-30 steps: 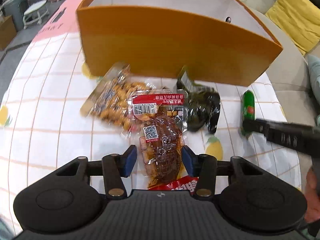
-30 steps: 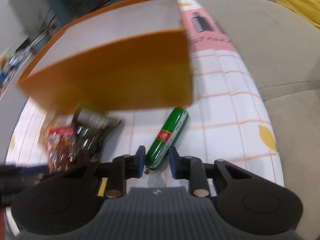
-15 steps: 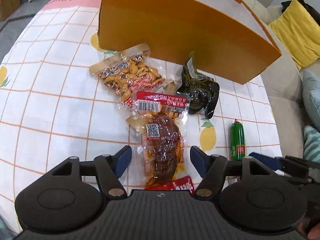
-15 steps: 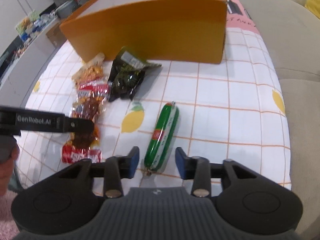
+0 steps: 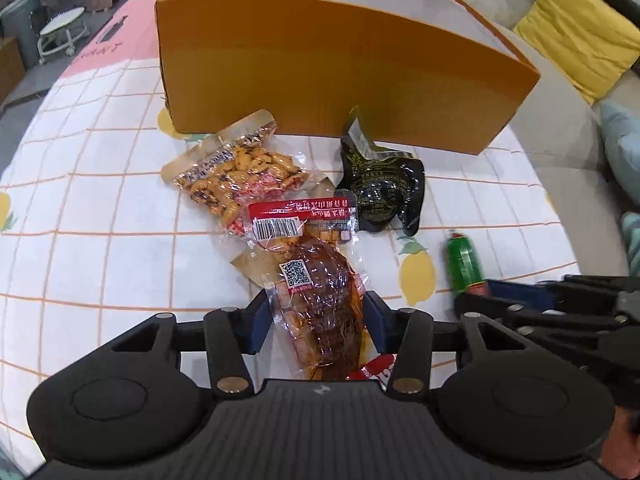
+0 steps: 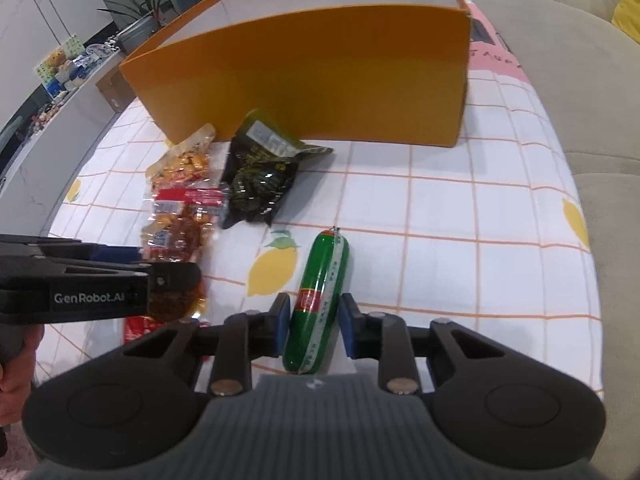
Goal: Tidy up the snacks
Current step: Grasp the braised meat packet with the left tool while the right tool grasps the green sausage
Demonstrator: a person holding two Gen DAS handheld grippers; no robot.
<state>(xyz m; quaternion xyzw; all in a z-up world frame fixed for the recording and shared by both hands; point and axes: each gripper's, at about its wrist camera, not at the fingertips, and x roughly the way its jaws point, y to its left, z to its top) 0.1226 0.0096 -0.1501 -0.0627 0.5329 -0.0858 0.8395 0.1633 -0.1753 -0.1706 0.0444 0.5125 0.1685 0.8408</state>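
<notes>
An orange box [image 5: 320, 68] stands at the back of the checked tablecloth, also in the right wrist view [image 6: 312, 84]. In front lie a peanut pack [image 5: 236, 172], a black pack [image 5: 380, 188] and a red-brown meat pack [image 5: 316, 292]. My left gripper [image 5: 316, 322] straddles the meat pack's near end, fingers open and close to its sides. A green sausage [image 6: 320, 300] lies on the cloth. My right gripper [image 6: 314, 324] is open with the sausage's near half between its fingers, gaps on both sides.
A beige sofa [image 6: 560, 60] borders the table on the right, with a yellow cushion [image 5: 580, 28]. The left gripper's body [image 6: 92, 284] reaches in beside the meat pack. The tablecloth [image 6: 460, 240] extends right of the sausage.
Both grippers pulled back from the box, then lowered over their items. The left fingers narrowed around the meat pack; the right fingers widened around the sausage.
</notes>
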